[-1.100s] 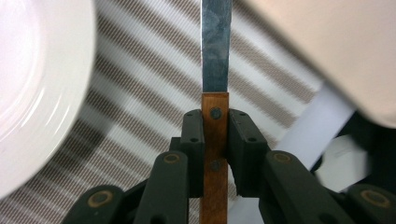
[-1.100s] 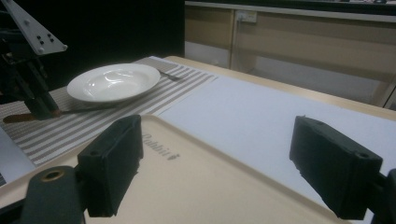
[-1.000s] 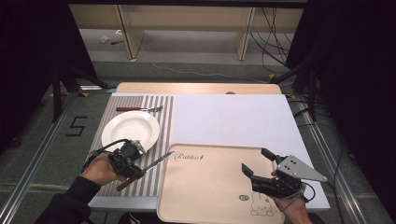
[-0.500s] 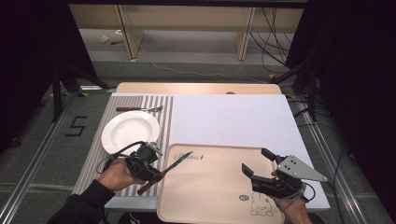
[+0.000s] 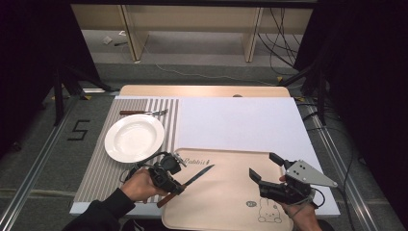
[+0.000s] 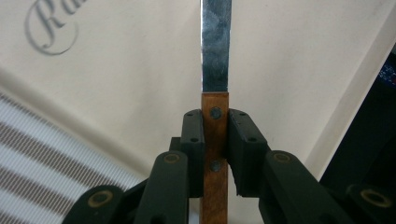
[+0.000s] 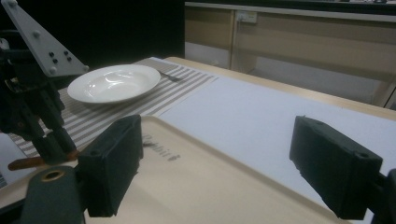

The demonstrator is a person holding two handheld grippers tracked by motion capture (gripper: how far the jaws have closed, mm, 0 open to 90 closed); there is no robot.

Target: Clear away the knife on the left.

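A knife (image 5: 192, 178) with a wooden handle (image 6: 215, 154) and a steel blade (image 6: 216, 46) is clamped between the jaws of my left gripper (image 5: 174, 184), which is shut on the handle. The blade points up and right over the left part of a beige tray (image 5: 231, 202). In the right gripper view the left gripper (image 7: 32, 107) shows at the left with the handle's end (image 7: 25, 163) sticking out below it. My right gripper (image 5: 263, 165) hovers over the tray's right side, jaws wide open with nothing between them (image 7: 224, 163).
A white plate (image 5: 134, 137) rests on a striped placemat (image 5: 96, 178) left of the tray. A fork (image 5: 144, 112) lies beyond the plate. A white sheet (image 5: 240, 120) covers the table behind the tray.
My left gripper has carried the knife rightward, from above the striped placemat to the tray's left edge. The right gripper has stayed where it was.
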